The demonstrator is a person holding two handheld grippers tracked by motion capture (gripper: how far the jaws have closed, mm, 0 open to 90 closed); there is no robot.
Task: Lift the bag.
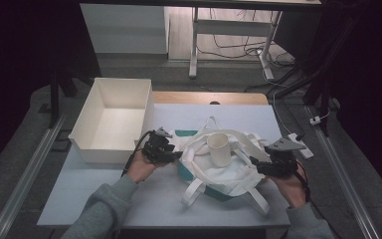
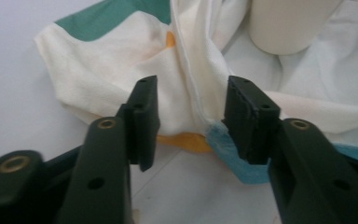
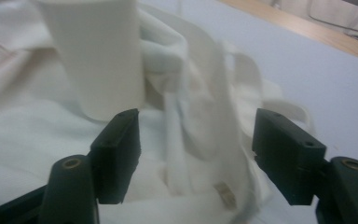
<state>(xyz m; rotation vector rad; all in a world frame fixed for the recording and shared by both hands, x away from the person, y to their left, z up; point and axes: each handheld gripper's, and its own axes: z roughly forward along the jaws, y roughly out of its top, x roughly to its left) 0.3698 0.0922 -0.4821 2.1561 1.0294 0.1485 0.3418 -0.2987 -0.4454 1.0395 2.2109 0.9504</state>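
A cream cloth tote bag [image 1: 229, 169] with teal and orange patches lies crumpled mid-table, its straps trailing toward me. A white paper cup [image 1: 219, 148] stands upright on it. My left gripper [image 1: 176, 152] is at the bag's left edge, open, its jaws straddling a fold of the bag's rim [image 2: 191, 93]. My right gripper [image 1: 256, 164] is at the bag's right edge, open, with a strap and bunched cloth [image 3: 200, 140] between its jaws. The cup [image 3: 98, 56] stands just beyond the right gripper's left jaw, and its base [image 2: 289, 23] shows past the left gripper.
An open white box [image 1: 113, 118] stands at the table's back left, close to my left hand. Bare table surface [image 1: 129, 199] lies in front of the bag. A white power strip [image 1: 301, 144] sits at the table's right edge.
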